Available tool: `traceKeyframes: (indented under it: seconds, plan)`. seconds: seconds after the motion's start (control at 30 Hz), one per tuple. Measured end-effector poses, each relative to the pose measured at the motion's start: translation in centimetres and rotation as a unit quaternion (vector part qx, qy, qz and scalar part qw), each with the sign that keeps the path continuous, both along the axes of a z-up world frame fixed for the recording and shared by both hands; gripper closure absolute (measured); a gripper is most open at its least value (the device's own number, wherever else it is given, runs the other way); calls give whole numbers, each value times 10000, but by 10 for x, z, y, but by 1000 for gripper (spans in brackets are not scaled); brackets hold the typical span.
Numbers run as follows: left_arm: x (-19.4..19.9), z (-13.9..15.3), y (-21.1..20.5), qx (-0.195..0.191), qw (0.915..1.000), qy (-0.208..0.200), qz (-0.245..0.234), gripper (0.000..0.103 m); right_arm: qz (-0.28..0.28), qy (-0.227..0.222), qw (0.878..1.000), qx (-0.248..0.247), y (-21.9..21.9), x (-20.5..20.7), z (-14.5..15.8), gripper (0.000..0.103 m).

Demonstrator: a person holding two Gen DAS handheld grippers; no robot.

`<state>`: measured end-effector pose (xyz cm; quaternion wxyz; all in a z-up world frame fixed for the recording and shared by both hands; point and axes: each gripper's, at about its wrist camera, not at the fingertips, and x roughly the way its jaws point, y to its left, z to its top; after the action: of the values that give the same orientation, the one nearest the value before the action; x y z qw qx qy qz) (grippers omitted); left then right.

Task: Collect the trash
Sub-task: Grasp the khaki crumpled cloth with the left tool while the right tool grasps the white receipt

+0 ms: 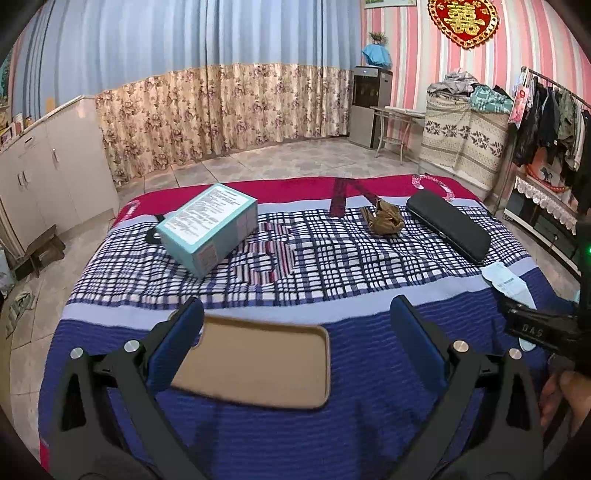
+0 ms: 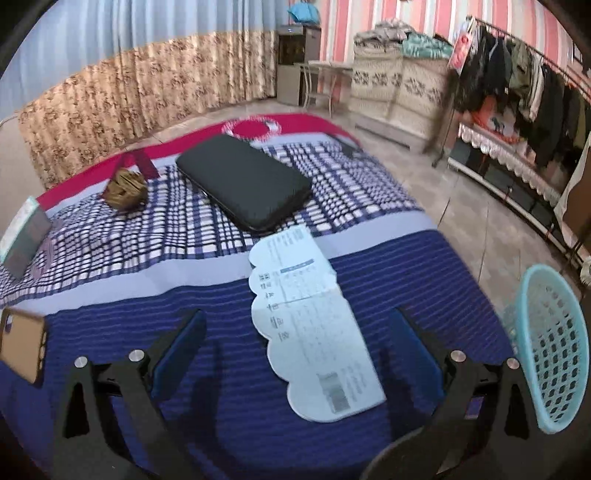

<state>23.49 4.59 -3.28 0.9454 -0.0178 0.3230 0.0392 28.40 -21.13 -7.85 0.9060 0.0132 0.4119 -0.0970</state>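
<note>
A bed fills both views, covered by a spread banded in red, blue-and-white plaid and dark blue stripes. On the plaid band, from the left wrist view, lie a teal box with a white label of fine print too small to read, a long black case on the right, and between them a crumpled brown wad of paper. A red ruler lies just beside the wad. On the wall hangs a red and gold double-happiness ornament.

A pale blue leaflet with scalloped left edge lies flat on the dark blue stripes, just in front of the black case; it bears tables, icons and a code patch, but its print is blurred. A tan phone case lies near the bed's front edge.

The left gripper is spread wide around the phone case, clasping nothing. The right gripper is likewise spread wide, straddling the leaflet. "DAS" is readable on the right gripper's body. A light blue plastic basket stands just right of the right gripper, off the bed's edge.
</note>
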Motion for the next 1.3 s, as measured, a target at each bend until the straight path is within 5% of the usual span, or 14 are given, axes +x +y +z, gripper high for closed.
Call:
traceKeyframes:
  seconds: [0.17, 0.4, 0.57, 0.77, 0.93, 0.97, 1.13, 1.3]
  plan:
    - [35, -6, -6, -73, 9998, 128, -91, 6, -56, 125, 9997, 220, -7, 11, -7, 9]
    - [92, -15, -32, -127, 9988, 375, -282, 6, 37, 105, 9993, 349, -7, 14, -8, 39]
    - [131, -26, -64, 215, 9981, 494, -300, 6, 4, -171, 9988, 462, -12, 7, -1, 40]
    - [172, -36, -79, 132, 9972, 671, -286, 9, -61, -553, 9967, 585, -17, -2, 16, 41]
    - [201, -51, -84, -186, 9932, 1039, -498, 39, -17, -740, 9944, 757, -24, -5, 32, 41]
    - [203, -54, -88, -119, 9923, 1102, -544, 54, -21, -786, 9937, 798, -26, -6, 37, 41]
    - [189, -51, -95, 113, 9927, 1043, -595, 60, 31, -1027, 9896, 1006, -36, -15, 57, 41]
    - [146, -10, -99, 114, 9961, 590, -643, 61, 129, -1350, 9835, 1194, -49, -30, 82, 41]
